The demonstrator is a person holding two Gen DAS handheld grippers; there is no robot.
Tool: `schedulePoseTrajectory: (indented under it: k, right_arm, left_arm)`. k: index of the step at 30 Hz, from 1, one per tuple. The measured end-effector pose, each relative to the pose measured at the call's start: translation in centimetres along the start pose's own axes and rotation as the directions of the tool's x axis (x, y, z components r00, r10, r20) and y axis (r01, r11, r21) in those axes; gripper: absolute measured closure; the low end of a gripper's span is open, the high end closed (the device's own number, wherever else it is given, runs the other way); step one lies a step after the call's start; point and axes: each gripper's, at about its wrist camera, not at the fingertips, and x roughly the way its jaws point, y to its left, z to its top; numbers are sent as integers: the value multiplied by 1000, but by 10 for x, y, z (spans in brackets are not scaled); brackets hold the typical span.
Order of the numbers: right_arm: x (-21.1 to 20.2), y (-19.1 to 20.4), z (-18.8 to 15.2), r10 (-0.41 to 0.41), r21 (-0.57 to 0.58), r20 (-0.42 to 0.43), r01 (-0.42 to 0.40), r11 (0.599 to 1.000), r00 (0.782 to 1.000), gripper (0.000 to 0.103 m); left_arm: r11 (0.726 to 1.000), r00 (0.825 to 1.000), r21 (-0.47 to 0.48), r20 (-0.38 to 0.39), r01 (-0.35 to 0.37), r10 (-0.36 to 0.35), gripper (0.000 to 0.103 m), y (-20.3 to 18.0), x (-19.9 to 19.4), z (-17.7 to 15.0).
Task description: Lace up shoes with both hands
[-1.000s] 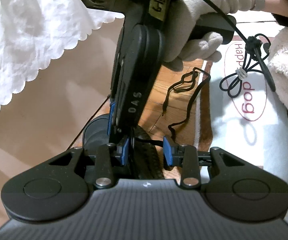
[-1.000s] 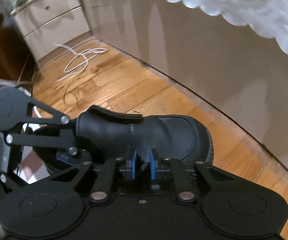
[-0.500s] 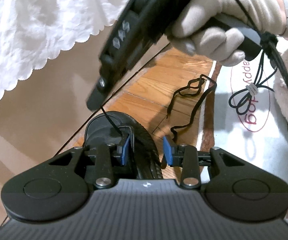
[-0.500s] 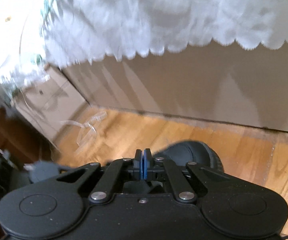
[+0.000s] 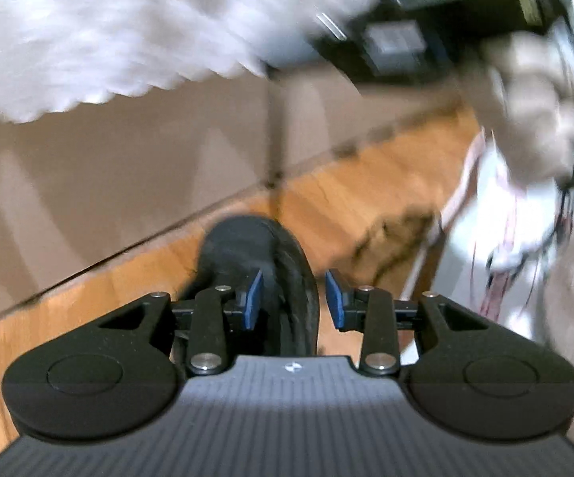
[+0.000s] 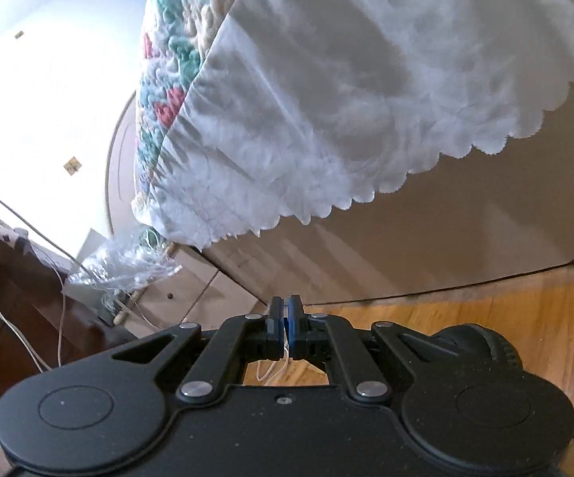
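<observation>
Lace-drawing step. Left gripper (image 5: pixel 294 295) parted, straddling black shoe (image 5: pixel 253 254) on floor. Right gripper (image 6: pixel 285 324) closed, raised; lace (image 5: pixel 275 151) blurred, hold uncertain. Next: seat slack, re-grip.

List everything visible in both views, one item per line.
shoe: one, black, on the floor between the left tongs' pads
lace: one, dark, blurred, rising from the shoe
loose lace: one, black, on the floor right of the shoe
floor: wood, orange-brown
bed cover: one, white, scalloped edge, hanging above
mat: one, white, right side
left tongs: open, astride the shoe
right tongs: shut, raised
gloved hand: one, grey, upper right
</observation>
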Motion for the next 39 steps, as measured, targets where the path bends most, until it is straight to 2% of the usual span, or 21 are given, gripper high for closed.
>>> schedulePoseTrajectory:
  k: [2, 4, 8, 9, 10, 11, 15, 20, 25, 27, 28, 29, 30, 31, 32, 33, 34, 36, 37, 39]
  right_arm:
    - [-1, -1, 0, 10, 5, 3, -10, 1000, 1000, 99]
    - [0, 1, 0, 23, 4, -4, -23, 1000, 1000, 99]
    - [4, 4, -2, 41, -3, -14, -41, 999, 999, 99]
    - [3, 4, -2, 41, -3, -14, -41, 999, 999, 99]
    - [2, 3, -2, 41, -4, -13, -41, 999, 999, 99]
    - [1, 3, -2, 40, -3, -12, -40, 999, 999, 99]
    - [-9, -4, -1, 17, 0, 18, -17, 1000, 1000, 100]
    - [-21, -10, 1, -15, -3, 51, 15, 1000, 999, 100]
    - [-29, -2, 5, -6, -51, 75, 10, 999, 997, 96]
    - [-38, 2, 8, -69, -90, 85, 77, 993, 994, 96]
    - [-42, 4, 8, -139, -136, 81, 149, 979, 987, 94]
    - [-42, 7, 8, -236, -210, 62, 244, 947, 970, 94]
    - [-40, 9, 4, -333, -295, 37, 328, 897, 942, 94]
    - [-34, 8, -2, -432, -388, 11, 402, 829, 902, 94]
    - [-26, 5, -10, -529, -480, -17, 457, 749, 849, 94]
    - [-15, -1, -21, -620, -573, -51, 485, 660, 783, 94]
    - [-5, -10, -33, -680, -643, -87, 481, 597, 728, 94]
    - [10, -30, -53, -734, -713, -164, 435, 550, 659, 94]
    - [16, -37, -61, -748, -735, -197, 410, 540, 633, 94]
    - [21, -40, -71, -747, -766, -229, 358, 534, 624, 94]
  left_arm:
    - [999, 998, -48, 53, -14, 16, 59, 9, -9, 8]
    - [999, 996, -46, 80, -28, 32, 55, 7, -7, 19]
    - [999, 996, -29, 82, -18, 21, 57, -9, 12, 30]
    - [999, 996, -41, 84, -6, 9, 61, -11, 16, 31]
    - [998, 997, -56, 80, 9, -5, 71, -13, 21, 31]
    - [997, 997, -76, 75, 23, -17, 102, -14, 25, 31]
    - [988, 994, -152, 111, -4, 21, 101, -12, 26, 31]
    - [994, 983, -96, 172, -49, 66, 101, -20, 7, 38]
    - [994, 974, -82, 212, -66, 82, 101, -29, -5, 52]
    - [993, 973, -94, 211, -71, 90, 101, -27, -9, 57]
    - [992, 972, -99, 214, -76, 96, 101, -26, -11, 59]
    - [991, 971, -103, 217, -81, 102, 101, -25, -14, 59]
    - [991, 970, -107, 220, -82, 104, 102, -24, -17, 60]
    - [991, 970, -111, 221, -80, 103, 102, -23, -19, 59]
    - [990, 970, -114, 219, -82, 106, 102, -22, -21, 59]
    - [990, 970, -116, 217, -86, 110, 101, -22, -22, 58]
    - [989, 970, -116, 216, -89, 113, 101, -23, -23, 57]
    - [989, 971, -117, 211, -92, 116, 102, -23, -24, 55]
    - [988, 971, -121, 209, -91, 115, 102, -23, -25, 55]
    - [988, 972, -131, 206, -88, 114, 102, -22, -26, 55]
